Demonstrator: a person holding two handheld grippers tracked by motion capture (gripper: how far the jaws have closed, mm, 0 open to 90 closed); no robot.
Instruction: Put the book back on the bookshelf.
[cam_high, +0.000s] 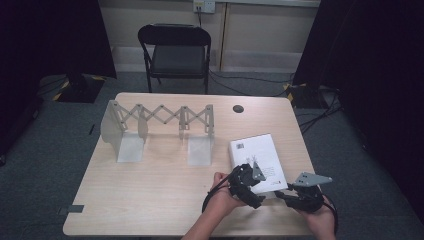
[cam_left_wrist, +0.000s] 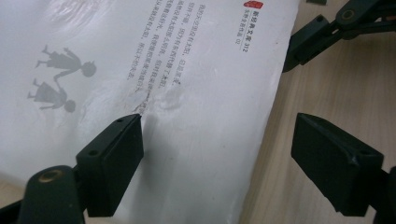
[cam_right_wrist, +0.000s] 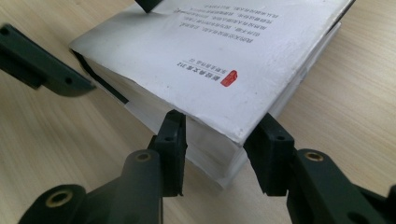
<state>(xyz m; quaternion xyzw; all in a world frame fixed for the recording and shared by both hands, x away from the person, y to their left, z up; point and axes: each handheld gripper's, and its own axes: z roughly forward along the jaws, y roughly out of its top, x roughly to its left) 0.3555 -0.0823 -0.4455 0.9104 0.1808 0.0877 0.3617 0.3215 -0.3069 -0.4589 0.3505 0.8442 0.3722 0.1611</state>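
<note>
Thick white paperback book (cam_right_wrist: 196, 60), cover creased, lies flat right of grey accordion rack (cam_high: 160, 120). Right gripper (cam_right_wrist: 217, 154) apparently clamps book's corner; left gripper (cam_left_wrist: 217, 154) spread wide, one pad on cover.

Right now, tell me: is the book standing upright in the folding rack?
No. The book lies flat on the table, apart from the folding rack, which stands behind it.

Both claws (cam_high: 262, 192) at white book (cam_high: 252, 150)
</note>
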